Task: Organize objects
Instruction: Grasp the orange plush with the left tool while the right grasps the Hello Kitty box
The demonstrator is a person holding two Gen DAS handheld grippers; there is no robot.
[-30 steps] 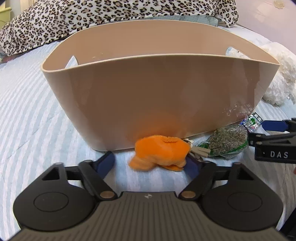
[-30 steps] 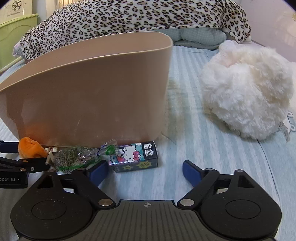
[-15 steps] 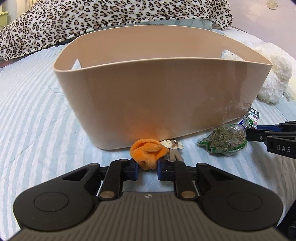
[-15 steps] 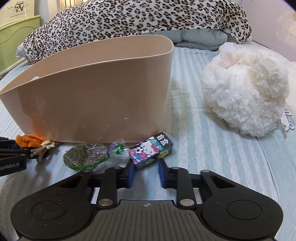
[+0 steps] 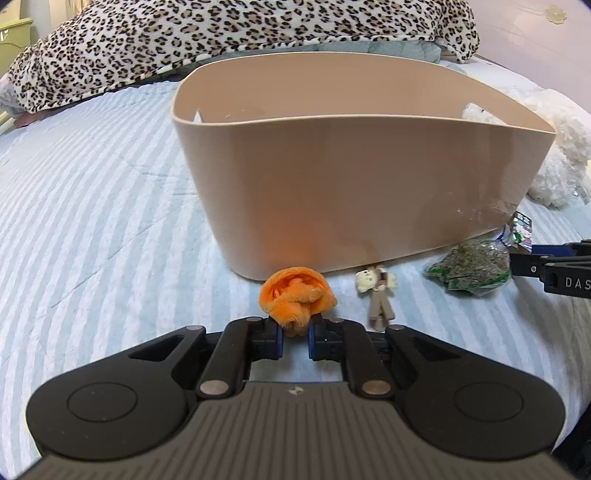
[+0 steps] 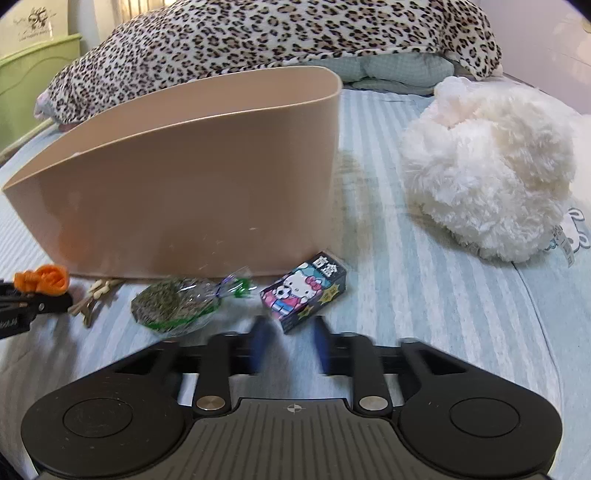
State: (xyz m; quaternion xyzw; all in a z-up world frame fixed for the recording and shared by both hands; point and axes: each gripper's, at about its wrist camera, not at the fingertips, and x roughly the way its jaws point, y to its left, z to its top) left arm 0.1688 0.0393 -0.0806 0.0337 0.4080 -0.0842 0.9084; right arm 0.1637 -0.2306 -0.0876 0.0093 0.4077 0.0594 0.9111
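Note:
A tan plastic basket (image 5: 354, 177) stands on the striped bed; it also shows in the right wrist view (image 6: 192, 206). My left gripper (image 5: 294, 328) is shut on an orange plush toy (image 5: 297, 295), also seen at far left in the right wrist view (image 6: 42, 280). My right gripper (image 6: 290, 332) is shut on the near end of a Hello Kitty box (image 6: 304, 290); its fingers are blurred. A small bear keychain (image 5: 376, 291) and a clear bag of green dried bits (image 5: 471, 267) lie in front of the basket, between the two grippers.
A white fluffy plush (image 6: 487, 181) lies right of the basket. A leopard-print blanket (image 6: 273, 33) is heaped along the back. A green cabinet (image 6: 33, 70) stands at far left.
Both grippers closed from wide open, the left on the orange plush, the right on the Hello Kitty box. Both have pulled back and up, and the plush and box came away from the basket.

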